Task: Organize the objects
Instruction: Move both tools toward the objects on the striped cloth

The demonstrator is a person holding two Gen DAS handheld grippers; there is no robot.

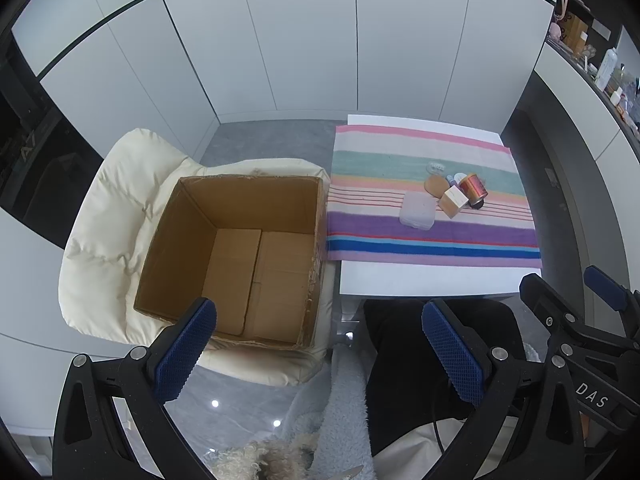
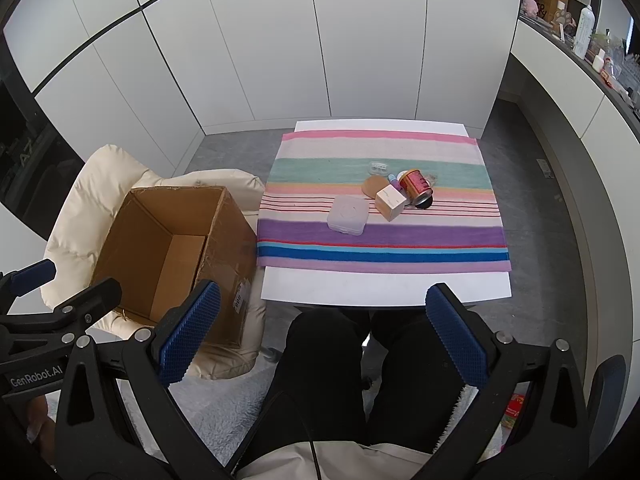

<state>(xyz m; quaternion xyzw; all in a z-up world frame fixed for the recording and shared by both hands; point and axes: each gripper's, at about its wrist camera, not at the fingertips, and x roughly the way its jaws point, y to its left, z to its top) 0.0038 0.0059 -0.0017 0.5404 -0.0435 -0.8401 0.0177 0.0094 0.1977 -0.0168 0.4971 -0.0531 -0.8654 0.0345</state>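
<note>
An open cardboard box (image 1: 240, 256) (image 2: 168, 256), nothing inside, rests on a cream padded chair (image 1: 116, 208) (image 2: 80, 200). On the striped cloth (image 1: 432, 232) (image 2: 384, 240) lies a cluster: a translucent plastic case (image 1: 417, 211) (image 2: 347, 215), a wooden cube (image 1: 453, 201) (image 2: 391, 201), a red can (image 1: 473, 189) (image 2: 416, 186), a tan pad (image 1: 436, 185) (image 2: 374, 185) and a small clear item (image 1: 436, 167) (image 2: 378, 167). My left gripper (image 1: 320, 340) hangs open near the box's front edge. My right gripper (image 2: 324, 328) is open above a person's lap, short of the table.
The cloth covers a small white table (image 1: 424, 282) (image 2: 384, 286) in front of white wall panels. A person's dark trousers (image 2: 352, 360) fill the near middle, with a fluffy rug (image 1: 340, 408) beside them. A cluttered shelf (image 1: 592, 52) (image 2: 580, 28) runs along the right.
</note>
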